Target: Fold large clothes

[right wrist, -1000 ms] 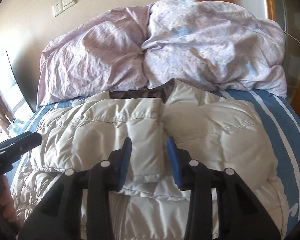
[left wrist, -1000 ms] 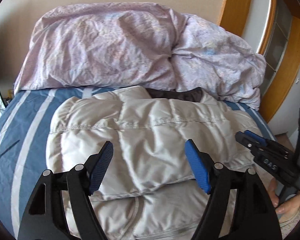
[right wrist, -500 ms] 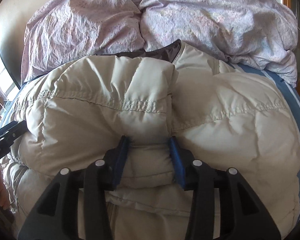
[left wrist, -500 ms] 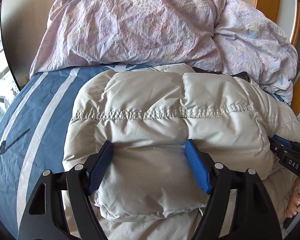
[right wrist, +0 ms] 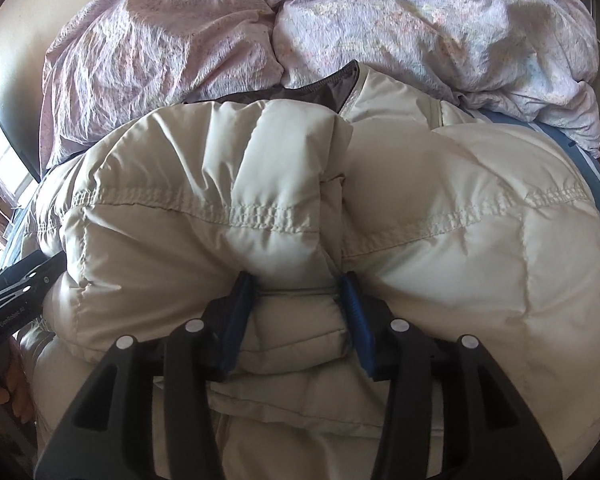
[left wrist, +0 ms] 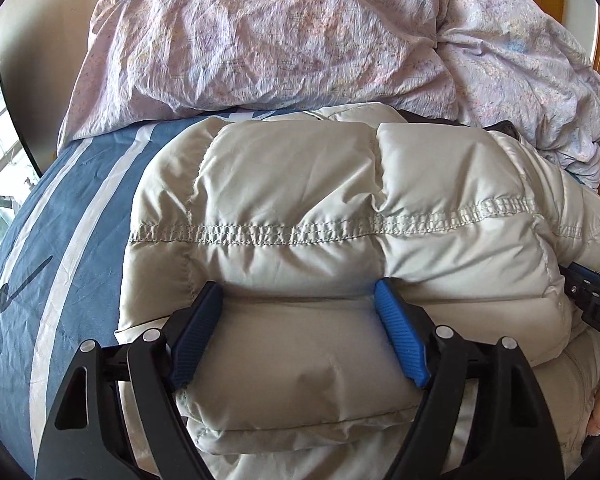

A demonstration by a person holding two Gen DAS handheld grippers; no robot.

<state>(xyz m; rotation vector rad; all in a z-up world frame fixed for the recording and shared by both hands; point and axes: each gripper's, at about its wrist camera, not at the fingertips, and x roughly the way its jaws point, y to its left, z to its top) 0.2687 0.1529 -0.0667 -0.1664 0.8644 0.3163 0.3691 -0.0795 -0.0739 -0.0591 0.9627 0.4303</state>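
Jacket position: beige puffer jacket [left wrist: 340, 208] lay across the blue striped bedsheet [left wrist: 60, 240], its dark-lined collar [right wrist: 328, 88] toward the pink duvet [left wrist: 300, 40] heaped at the far end.
Long axis: the folded bulk ran side to side in front of both grippers.
Left gripper [left wrist: 298, 334]: jaws wide and opening; a padded fold lay between them, pads [left wrist: 400, 336] beside it, apparently not pressing.
Right gripper [right wrist: 296, 320]: jaws narrower, opening; a fold edge was between the pads, grip apparently loosening.
Nearer hand: both sat equally close, left over the jacket's left half, right near its middle.
Containers: none seen.
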